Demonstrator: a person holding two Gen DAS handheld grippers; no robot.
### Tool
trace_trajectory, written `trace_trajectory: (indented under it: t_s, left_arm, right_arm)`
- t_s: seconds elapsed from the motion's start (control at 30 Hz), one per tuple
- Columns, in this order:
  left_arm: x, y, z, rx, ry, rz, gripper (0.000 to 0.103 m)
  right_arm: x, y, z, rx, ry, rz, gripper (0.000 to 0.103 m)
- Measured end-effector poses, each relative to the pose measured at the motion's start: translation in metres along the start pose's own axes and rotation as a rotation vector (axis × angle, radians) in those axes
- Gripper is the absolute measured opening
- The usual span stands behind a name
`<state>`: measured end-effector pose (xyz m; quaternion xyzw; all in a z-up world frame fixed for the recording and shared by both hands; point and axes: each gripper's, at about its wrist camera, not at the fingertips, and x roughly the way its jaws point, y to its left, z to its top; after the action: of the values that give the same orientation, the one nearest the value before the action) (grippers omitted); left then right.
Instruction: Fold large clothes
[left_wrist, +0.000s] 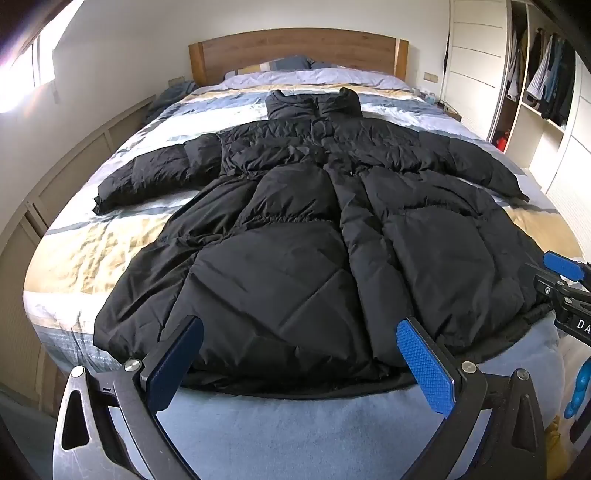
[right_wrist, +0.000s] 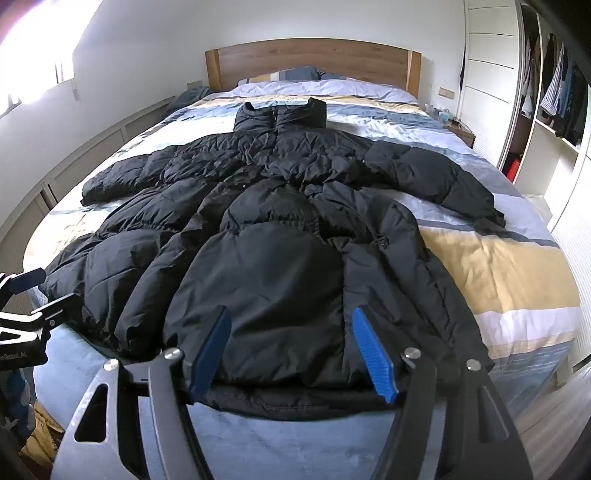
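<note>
On a bed (left_wrist: 92, 258) with a striped blue, white and mustard cover, a long black puffer coat (left_wrist: 295, 229) lies spread flat, collar toward the wooden headboard (left_wrist: 295, 48), both sleeves splayed out to the sides and its hem at the foot of the mattress, resting on a pale blue blanket (left_wrist: 295, 424). Hovering just over that hem, the left claw (left_wrist: 301, 363) stands with its blue pads wide apart and nothing between them; the right claw (right_wrist: 295, 354), seen in its own camera, is likewise parted above the hem's other half, its pads not pressing on the fabric. Each claw shows at the edge of the other's view. An open wardrobe (left_wrist: 546, 85) of hanging clothes lines the right wall.

Folding appears not yet begun. The risk, judged from the scene, lies in the coat's bulk and slick shell: a pinch on the outer layer alone could slip off the padding, or lift only the top panel while the underside stays on the bed, giving a lopsided fold. Uneven lifts by the two claws could skew the hem, and the loose sleeves may drag or bunch inside the fold.
</note>
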<state>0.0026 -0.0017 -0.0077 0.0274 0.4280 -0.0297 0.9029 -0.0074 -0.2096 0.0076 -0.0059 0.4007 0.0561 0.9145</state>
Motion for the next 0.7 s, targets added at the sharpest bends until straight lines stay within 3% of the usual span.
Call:
trace_trajectory:
  t_s: [0.7]
  left_arm:
    - [0.0074,-0.0024,-0.0009,0.027,0.025,-0.017,0.102]
  right_arm:
    - [0.0036,-0.0016,0.0006,-0.009,0.008,-0.011,0.067]
